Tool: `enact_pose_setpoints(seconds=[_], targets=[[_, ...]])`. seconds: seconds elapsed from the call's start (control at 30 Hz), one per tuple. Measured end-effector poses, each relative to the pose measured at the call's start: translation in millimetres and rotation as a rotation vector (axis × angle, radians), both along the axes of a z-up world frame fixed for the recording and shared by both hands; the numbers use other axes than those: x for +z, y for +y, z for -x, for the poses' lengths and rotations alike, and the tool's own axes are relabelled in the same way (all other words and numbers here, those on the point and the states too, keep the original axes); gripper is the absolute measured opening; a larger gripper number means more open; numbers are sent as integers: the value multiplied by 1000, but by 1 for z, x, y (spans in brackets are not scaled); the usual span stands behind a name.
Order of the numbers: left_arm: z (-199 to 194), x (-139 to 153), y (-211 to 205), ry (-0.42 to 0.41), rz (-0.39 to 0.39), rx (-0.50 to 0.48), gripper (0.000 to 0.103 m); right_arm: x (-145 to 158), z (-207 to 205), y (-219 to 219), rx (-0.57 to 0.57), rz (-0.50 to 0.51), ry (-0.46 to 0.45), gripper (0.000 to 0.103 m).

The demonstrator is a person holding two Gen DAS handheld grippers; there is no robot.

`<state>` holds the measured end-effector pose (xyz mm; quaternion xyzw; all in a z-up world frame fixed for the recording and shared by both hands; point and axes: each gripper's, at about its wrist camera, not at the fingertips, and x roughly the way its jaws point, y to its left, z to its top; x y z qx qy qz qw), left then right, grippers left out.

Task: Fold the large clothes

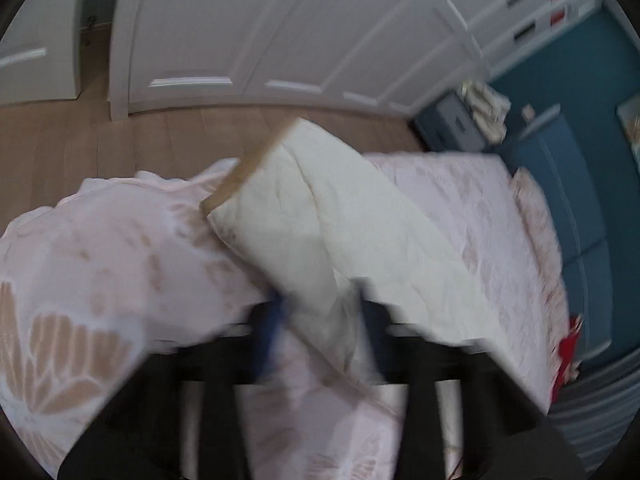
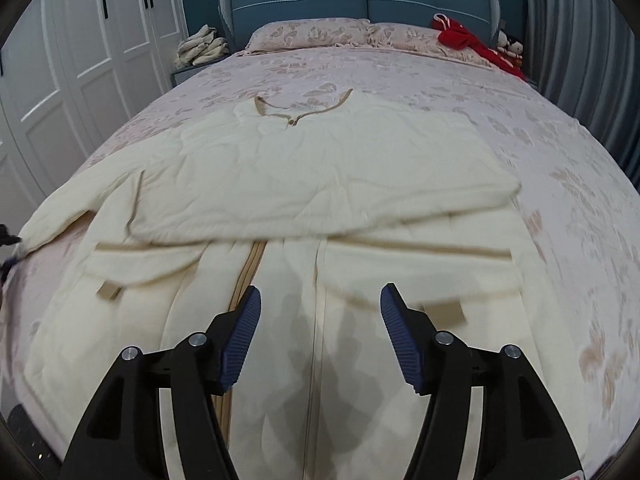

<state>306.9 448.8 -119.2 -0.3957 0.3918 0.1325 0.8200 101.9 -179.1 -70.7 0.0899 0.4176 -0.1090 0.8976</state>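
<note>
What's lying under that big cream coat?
The coat lies spread on a pink leaf-patterned bedspread, which shows all around it. Whatever is directly beneath the coat is covered.

We see coat (image 2: 304, 168): cream quilted cloth, matt, tan trim | bedspread (image 2: 560, 184): pink woven cloth, leaf pattern | right gripper (image 2: 320, 332): black matt plastic, ribbed blue pads (image 2: 400, 336), shiny metal pins | floor (image 1: 100, 136): smooth wood | wardrobe (image 1: 280, 32): white, smooth

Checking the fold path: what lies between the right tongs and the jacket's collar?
Only the cream jacket itself: its folded-over sleeve crosses between right tongs and collar, per right wrist view.
</note>
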Motion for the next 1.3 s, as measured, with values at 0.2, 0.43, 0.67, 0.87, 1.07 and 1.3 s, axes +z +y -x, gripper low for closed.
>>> enact_pose_setpoints(seconds=[0.2,0.43,0.67,0.87,1.07,1.3], targets=[[-3,120,-69,-239,-119,-177,6,8,23,-5,-7,-31,5,61],[9,254,-252,-513,-249,-547,6,11,46,-8,-14,-87,-28,61],[31,245,-434,-495,-199,-863,6,18,65,-17,16,-39,-61,61],[67,135,-535,-241,-157,-1041,36,10,78,-47,-22,-66,-45,61],[84,70,-494,-148,64,-917,61,9,82,-86,-114,-149,-68,66],[41,56,-374,-134,173,-599,68,15,40,-119,-161,-262,-133,67]])
